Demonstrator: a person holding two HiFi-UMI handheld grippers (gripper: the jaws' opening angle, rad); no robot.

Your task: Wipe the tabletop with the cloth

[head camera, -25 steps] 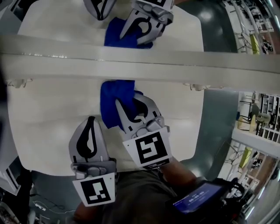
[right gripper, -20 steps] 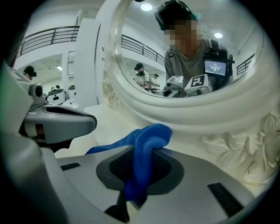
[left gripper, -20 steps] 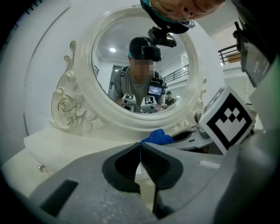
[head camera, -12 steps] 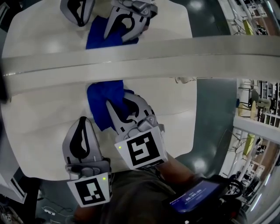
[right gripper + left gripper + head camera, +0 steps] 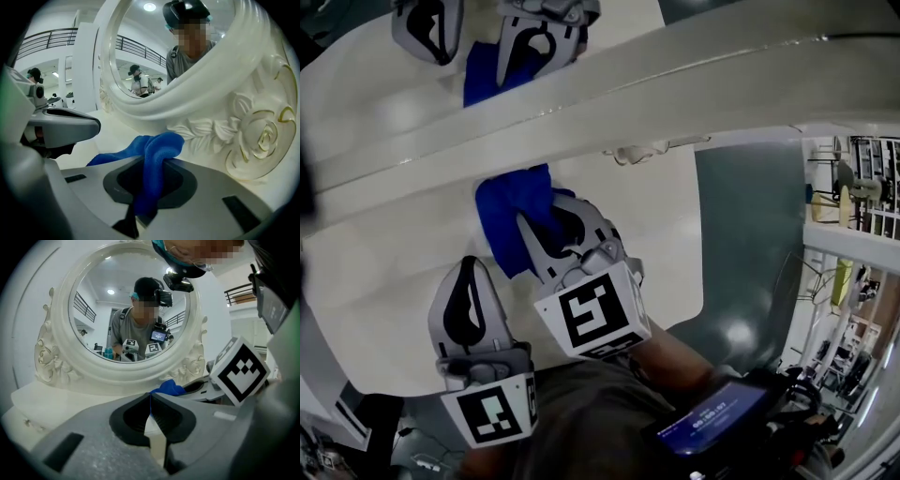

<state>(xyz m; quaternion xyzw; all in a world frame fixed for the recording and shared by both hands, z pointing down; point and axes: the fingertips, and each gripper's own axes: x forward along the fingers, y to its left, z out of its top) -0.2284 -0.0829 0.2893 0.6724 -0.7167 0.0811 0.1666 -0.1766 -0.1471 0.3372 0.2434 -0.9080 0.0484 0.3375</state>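
A blue cloth [image 5: 508,223] lies bunched on the white tabletop [image 5: 384,281], just in front of the mirror's base. My right gripper [image 5: 546,223] is shut on the cloth; in the right gripper view a fold of the cloth [image 5: 152,173] is pinched between the pads and drapes forward onto the table. My left gripper [image 5: 469,272] rests beside it on the left, shut, with nothing in it. In the left gripper view the left gripper [image 5: 151,401] has its tips together, and the cloth [image 5: 168,388] shows just beyond them.
A white ornate mirror frame [image 5: 609,89] crosses the table's far side, with carved flowers [image 5: 253,136] close to the cloth. The glass reflects both grippers and the cloth. The table's right edge [image 5: 701,272] drops to a grey-green floor. A phone [image 5: 708,417] sits at my chest.
The head view has swung and tilted, so everything sits further left in frame. Both grippers and the cloth hold nearly the same places on the table. The right grip is unchanged.
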